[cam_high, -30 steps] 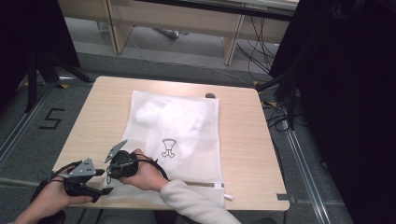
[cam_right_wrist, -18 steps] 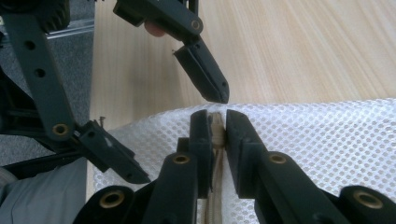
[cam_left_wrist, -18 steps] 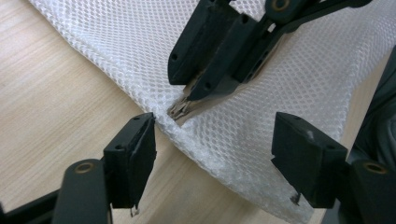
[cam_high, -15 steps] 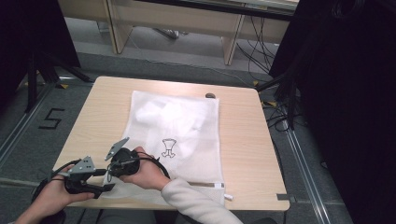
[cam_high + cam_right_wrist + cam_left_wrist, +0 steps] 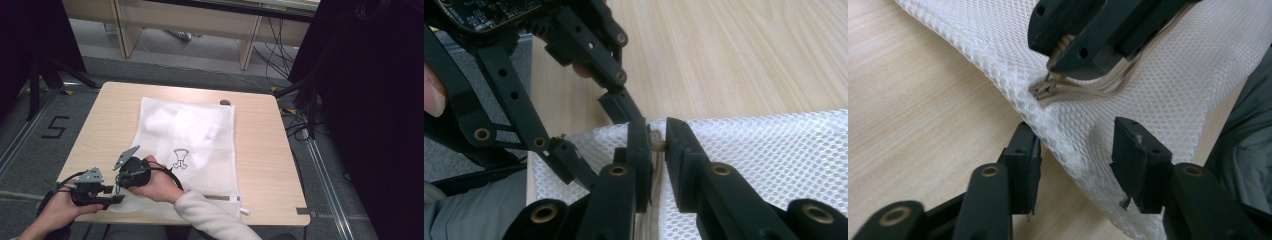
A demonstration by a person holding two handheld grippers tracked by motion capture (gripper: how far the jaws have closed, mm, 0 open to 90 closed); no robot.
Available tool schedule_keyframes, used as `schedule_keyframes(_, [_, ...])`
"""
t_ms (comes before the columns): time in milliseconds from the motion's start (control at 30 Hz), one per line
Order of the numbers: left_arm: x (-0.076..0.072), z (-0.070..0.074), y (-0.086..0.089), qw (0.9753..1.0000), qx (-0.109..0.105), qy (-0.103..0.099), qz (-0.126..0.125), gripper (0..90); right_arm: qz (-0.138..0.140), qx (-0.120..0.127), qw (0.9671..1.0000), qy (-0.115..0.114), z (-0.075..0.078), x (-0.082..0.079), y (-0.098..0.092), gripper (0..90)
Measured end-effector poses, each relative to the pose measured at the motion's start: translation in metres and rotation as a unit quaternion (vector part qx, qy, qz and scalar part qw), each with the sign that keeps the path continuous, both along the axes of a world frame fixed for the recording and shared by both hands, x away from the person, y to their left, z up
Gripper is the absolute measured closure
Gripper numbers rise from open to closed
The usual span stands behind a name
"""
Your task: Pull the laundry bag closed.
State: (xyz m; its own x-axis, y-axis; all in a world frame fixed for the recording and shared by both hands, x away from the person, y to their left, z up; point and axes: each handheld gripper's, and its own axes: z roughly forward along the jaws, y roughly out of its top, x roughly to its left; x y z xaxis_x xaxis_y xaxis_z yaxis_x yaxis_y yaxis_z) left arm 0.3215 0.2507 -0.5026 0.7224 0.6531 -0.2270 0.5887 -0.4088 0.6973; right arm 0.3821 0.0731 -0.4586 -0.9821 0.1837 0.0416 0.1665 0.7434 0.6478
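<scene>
White mesh laundry bag [image 5: 200,135] lies flat on table; beige zipper pull [image 5: 1044,91] at near left corner.

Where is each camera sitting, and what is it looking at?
High view: above the person's side, looking forward and down on the table and white mesh laundry bag; both hands show, left gripper, right gripper.
Left gripper view: rides the left gripper, open astride the bag's edge.
Right gripper view: rides the right gripper, pinching the zipper pull.
Both gripper views share the bag's corner and each other's gripper.
</scene>
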Motion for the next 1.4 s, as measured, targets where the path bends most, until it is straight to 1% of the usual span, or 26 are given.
schedule_keyframes(133, [-0.001, 0.001, -0.001, 1.0000, -0.003, 0.004, -0.002, 58.6, -0.002, 0.003, 1.0000, 0.004, 0.003, -0.001, 0.000, 81.7])
schedule_keyframes(167, [0.000, 0.001, -0.001, 0.9999, -0.008, 0.011, 0.006, 59.5, 0.000, 0.003, 1.0000, 0.003, 0.003, -0.001, 0.000, 81.8])
schedule_keyframes(233, [0.000, 0.002, -0.001, 0.9998, -0.010, 0.009, 0.012, 61.2, -0.006, -0.003, 1.0000, -0.002, 0.003, -0.001, -0.001, 81.7])
schedule_keyframes(267, [0.001, 0.001, -0.001, 0.9997, -0.008, 0.018, 0.017, 62.5, 0.001, -0.003, 1.0000, -0.008, 0.003, 0.000, -0.001, 81.8])
schedule_keyframes(300, [0.001, 0.001, -0.001, 0.9996, -0.008, 0.019, 0.018, 63.9, -0.001, 0.004, 1.0000, 0.003, 0.003, -0.002, -0.001, 81.7])
schedule_keyframes(333, [0.002, 0.002, -0.001, 0.9996, -0.004, 0.018, 0.020, 66.3, -0.006, 0.005, 0.9999, 0.010, 0.003, -0.003, -0.001, 81.7])
schedule_keyframes(367, [0.002, 0.002, -0.002, 0.9996, -0.007, 0.019, 0.018, 68.9, -0.002, 0.003, 1.0000, 0.005, 0.003, -0.002, -0.002, 81.8])
schedule_keyframes(400, [0.002, 0.002, -0.002, 0.9996, -0.007, 0.019, 0.018, 71.3, -0.005, 0.003, 0.9999, 0.009, 0.003, -0.003, -0.002, 81.7])
schedule_keyframes(467, [0.003, 0.002, -0.002, 0.9996, -0.002, 0.019, 0.022, 76.3, -0.010, 0.000, 0.9999, 0.005, 0.003, -0.002, -0.003, 81.7])
schedule_keyframes(500, [0.003, 0.003, -0.003, 0.9994, -0.002, 0.023, 0.025, 78.6, -0.001, -0.003, 1.0000, -0.007, 0.003, 0.000, -0.004, 81.7])
schedule_keyframes(533, [0.003, 0.003, -0.004, 0.9994, -0.003, 0.021, 0.028, 80.3, -0.003, -0.002, 1.0000, -0.004, 0.003, 0.000, -0.004, 81.7])
schedule_keyframes(567, [0.004, 0.003, -0.005, 0.9990, -0.004, 0.030, 0.034, 81.3, 0.000, 0.004, 1.0000, 0.003, 0.004, -0.001, -0.004, 81.8])
schedule_keyframes(667, [0.004, 0.004, -0.005, 0.9991, 0.001, 0.027, 0.032, 81.6, -0.007, 0.002, 0.9999, 0.009, 0.004, -0.003, -0.004, 81.7])
schedule_keyframes(767, [0.005, 0.003, -0.006, 0.9991, -0.002, 0.029, 0.031, 80.6, -0.003, 0.000, 1.0000, 0.006, 0.005, -0.003, -0.004, 81.8])
schedule_keyframes(833, [0.005, 0.002, -0.007, 0.9989, -0.001, 0.032, 0.033, 76.1, -0.004, -0.001, 1.0000, 0.007, 0.005, -0.003, -0.004, 81.8])
schedule_keyframes(867, [0.005, 0.002, -0.007, 0.9989, -0.001, 0.032, 0.033, 74.1, 0.003, 0.000, 1.0000, 0.001, 0.005, -0.002, -0.004, 81.7])
schedule_keyframes(933, [0.005, 0.002, -0.008, 0.9989, 0.009, 0.029, 0.036, 70.4, 0.002, 0.000, 1.0000, 0.001, 0.005, -0.002, -0.004, 81.8])
schedule_keyframes(967, [0.006, 0.000, -0.008, 0.9990, 0.005, 0.028, 0.035, 68.9, 0.001, 0.001, 1.0000, 0.002, 0.005, -0.003, -0.003, 81.8])
schedule_keyframes(1000, [0.007, 0.000, -0.007, 0.9991, 0.012, 0.027, 0.029, 68.2, 0.001, 0.002, 1.0000, 0.002, 0.005, -0.003, -0.003, 81.8])
schedule_keyframes(1033, [0.007, 0.000, -0.007, 0.9991, 0.012, 0.027, 0.029, 68.4, 0.002, 0.002, 1.0000, 0.002, 0.005, -0.003, -0.003, 81.8])
schedule_keyframes(1067, [0.006, 0.000, -0.008, 0.9990, 0.008, 0.028, 0.035, 70.0, -0.003, 0.000, 1.0000, 0.008, 0.005, -0.004, -0.003, 81.8])
schedule_keyframes(1100, [0.006, 0.000, -0.009, 0.9990, 0.003, 0.034, 0.027, 72.5, -0.004, 0.001, 1.0000, 0.007, 0.005, -0.004, -0.003, 81.8])
schedule_keyframes(1167, [0.006, 0.001, -0.010, 0.9989, 0.006, 0.032, 0.032, 77.6, -0.003, -0.002, 1.0000, 0.008, 0.004, -0.004, -0.004, 81.8])
schedule_keyframes(1233, [0.006, 0.002, -0.009, 0.9989, 0.003, 0.032, 0.033, 82.5, 0.002, -0.003, 1.0000, 0.001, 0.005, -0.003, -0.005, 81.8])
schedule_keyframes(1300, [0.006, 0.003, -0.010, 0.9988, 0.002, 0.035, 0.035, 84.2, -0.004, -0.001, 0.9999, 0.010, 0.005, -0.003, -0.006, 81.8])
schedule_keyframes(1400, [0.005, 0.004, -0.010, 0.9986, 0.003, 0.037, 0.039, 84.9, -0.001, -0.006, 1.0000, 0.005, 0.005, -0.003, -0.007, 81.8])
